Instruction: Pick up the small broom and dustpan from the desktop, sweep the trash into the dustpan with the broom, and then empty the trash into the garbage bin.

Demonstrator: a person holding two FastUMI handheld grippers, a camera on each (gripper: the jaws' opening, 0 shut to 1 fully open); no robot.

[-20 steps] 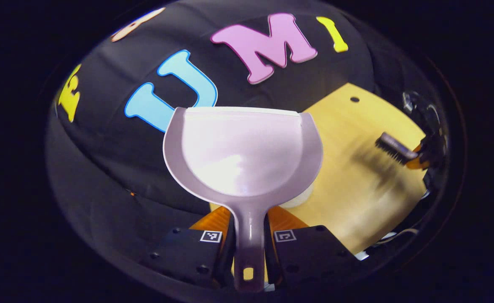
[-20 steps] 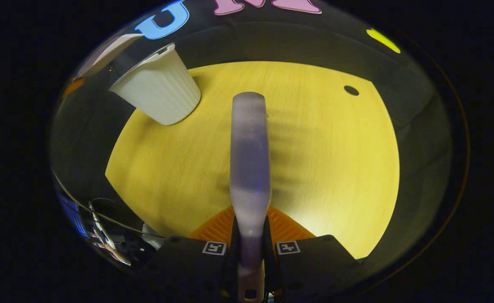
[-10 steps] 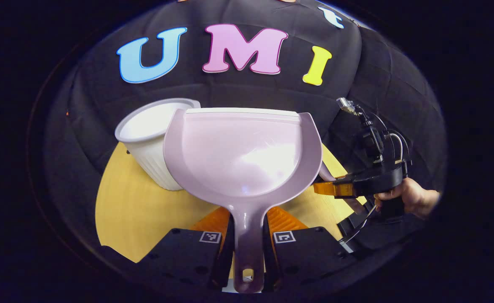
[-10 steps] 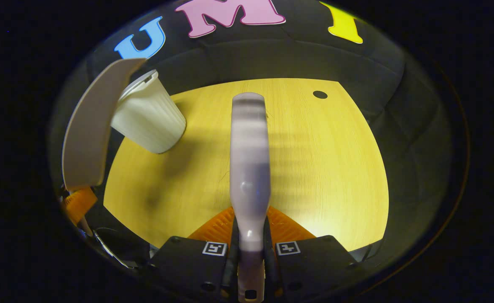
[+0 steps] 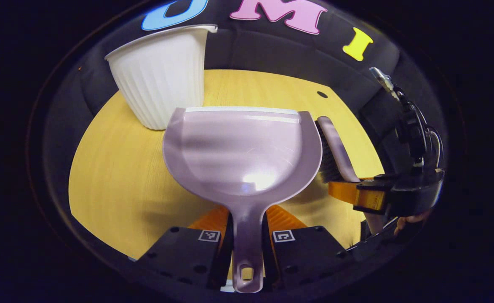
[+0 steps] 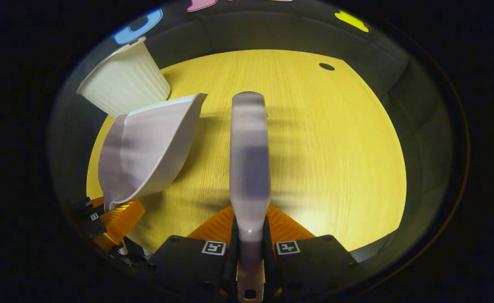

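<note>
The left gripper (image 5: pixel 247 235) is clenched on the handle of the dustpan (image 5: pixel 240 151), pan facing forward over the wooden table (image 5: pixel 116 176). The right gripper (image 6: pixel 250 246) grips the broom (image 6: pixel 249 160) by its handle. The ribbed white garbage bin (image 5: pixel 160 80) stands at 11 o'clock, beyond the dustpan. No readable writing on these things.

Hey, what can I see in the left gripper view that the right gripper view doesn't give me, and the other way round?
Left gripper view adds: the dustpan with its inside empty, the broom with its dark bristles, and part of a hand behind the right gripper. Right gripper view adds: the broom's smooth back, the dustpan side-on, and the left gripper farther off. Shared: the white ribbed garbage bin, the yellow table, and both tools clamped between fingers.
</note>
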